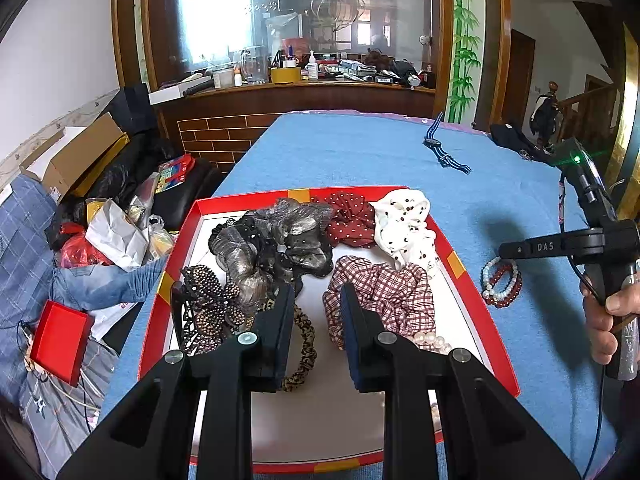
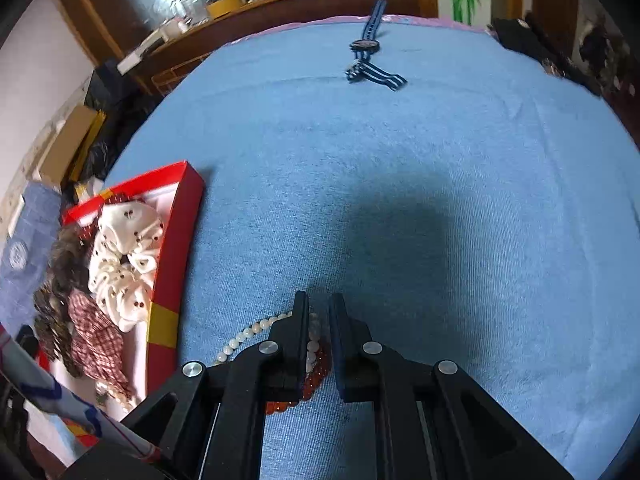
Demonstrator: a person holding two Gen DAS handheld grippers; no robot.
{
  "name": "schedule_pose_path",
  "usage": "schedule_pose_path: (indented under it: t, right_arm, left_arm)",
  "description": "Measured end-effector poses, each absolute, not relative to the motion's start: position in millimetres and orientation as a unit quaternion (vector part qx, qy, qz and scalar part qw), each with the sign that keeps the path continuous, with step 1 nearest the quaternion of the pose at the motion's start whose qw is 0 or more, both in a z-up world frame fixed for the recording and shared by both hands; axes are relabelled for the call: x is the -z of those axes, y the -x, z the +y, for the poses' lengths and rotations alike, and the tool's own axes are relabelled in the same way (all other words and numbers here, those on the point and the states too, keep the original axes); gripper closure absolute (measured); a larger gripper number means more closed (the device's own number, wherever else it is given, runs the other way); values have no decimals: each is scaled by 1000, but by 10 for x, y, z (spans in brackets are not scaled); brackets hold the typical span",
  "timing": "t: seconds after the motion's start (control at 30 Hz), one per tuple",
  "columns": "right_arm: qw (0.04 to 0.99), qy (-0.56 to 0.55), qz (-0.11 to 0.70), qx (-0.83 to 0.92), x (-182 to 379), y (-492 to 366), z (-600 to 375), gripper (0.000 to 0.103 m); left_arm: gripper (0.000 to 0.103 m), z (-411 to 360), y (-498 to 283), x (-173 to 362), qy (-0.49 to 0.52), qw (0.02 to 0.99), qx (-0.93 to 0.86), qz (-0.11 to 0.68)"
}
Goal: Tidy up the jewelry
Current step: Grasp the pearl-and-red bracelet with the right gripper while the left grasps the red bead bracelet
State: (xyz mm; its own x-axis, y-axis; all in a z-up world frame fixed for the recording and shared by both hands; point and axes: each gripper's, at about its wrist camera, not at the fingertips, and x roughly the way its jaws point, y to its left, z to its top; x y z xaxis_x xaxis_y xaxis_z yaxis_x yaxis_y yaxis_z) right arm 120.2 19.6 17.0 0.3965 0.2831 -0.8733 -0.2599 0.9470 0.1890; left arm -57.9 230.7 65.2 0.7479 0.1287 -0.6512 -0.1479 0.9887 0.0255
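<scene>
1. The bead bracelets (image 2: 316, 360), white and dark red, lie on the blue cloth (image 2: 400, 200) in a heap stretching left and back from the right gripper (image 2: 320, 308).
2. The right gripper's jaws stand narrowly apart, straddling the bracelets; whether they pinch the beads cannot be told.
3. The left gripper (image 1: 316, 296) hovers part open and empty over the red tray (image 1: 460, 264), with the plaid scrunchie (image 1: 384, 292) just ahead.
4. The striped watch (image 2: 370, 58) lies far ahead of the right gripper, its strap running front to back.
</scene>
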Motion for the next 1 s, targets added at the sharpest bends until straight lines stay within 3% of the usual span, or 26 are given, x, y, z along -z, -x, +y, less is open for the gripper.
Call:
schedule_pose_path:
  t: [0.33, 0.47, 0.67, 1.0]
  right_arm:
    - [834, 8, 520, -181, -144, -1140, 177, 94]
    - [847, -40, 507, -153, -163, -1197, -77, 97]
    - [884, -165, 420, -126, -526, -1148, -794, 97]
    - [888, -199, 401, -108, -595, -1140, -1097, 97]
  left_arm:
    - [80, 2099, 498, -697, 7, 933, -53, 356]
    - [78, 1929, 438, -744, 5, 930, -24, 365]
    - [73, 1502, 190, -753, 18, 913, 69, 403]
    - [74, 502, -456, -378, -31, 842, 187, 506]
